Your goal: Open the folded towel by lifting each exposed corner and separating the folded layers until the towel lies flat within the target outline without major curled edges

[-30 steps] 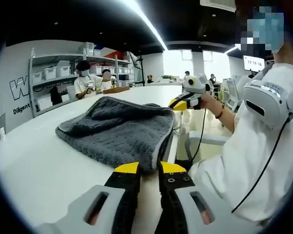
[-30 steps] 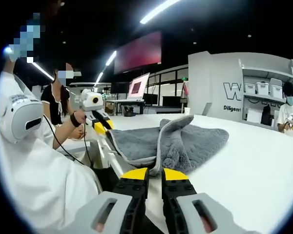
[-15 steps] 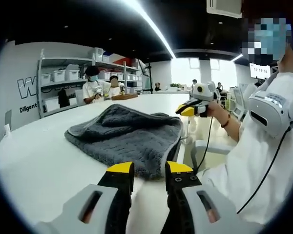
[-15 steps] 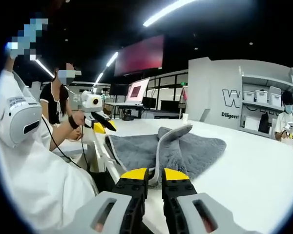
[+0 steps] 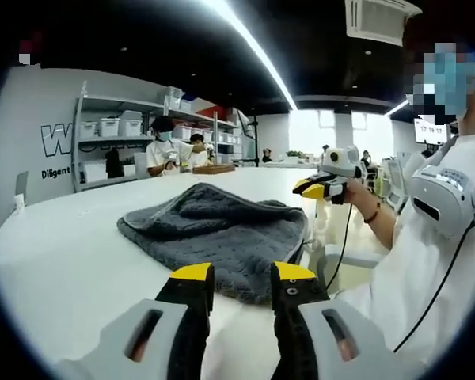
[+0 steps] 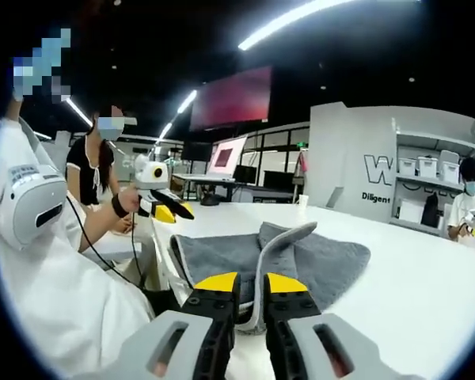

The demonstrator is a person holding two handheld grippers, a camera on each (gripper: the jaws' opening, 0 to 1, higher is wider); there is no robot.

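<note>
A grey folded towel [image 5: 214,237] lies on the white table [image 5: 55,261], its upper layer humped and its pale hem along the near right side. My left gripper [image 5: 243,273] hovers just short of the towel's near edge, jaws apart with nothing between them. The right gripper [image 5: 326,184], held in a hand, hangs in the air past the towel's far right corner. In the right gripper view the towel [image 6: 317,261] shows a raised flap with a pale border [image 6: 289,233]. My right gripper [image 6: 250,283] has its jaws close together, just short of the hem. The left gripper [image 6: 162,207] floats beyond the towel.
The person in a white shirt [image 5: 427,261] stands at the table's edge. Shelves with bins [image 5: 111,127] and two people [image 5: 165,150] are at the far end of the table. A laptop [image 6: 226,150] sits on a desk behind. Bare tabletop [image 6: 427,293] lies around the towel.
My left jaws have spread wider. Both cameras have shifted a little, so the towel sits slightly differently in view. The towel itself keeps its shape.
</note>
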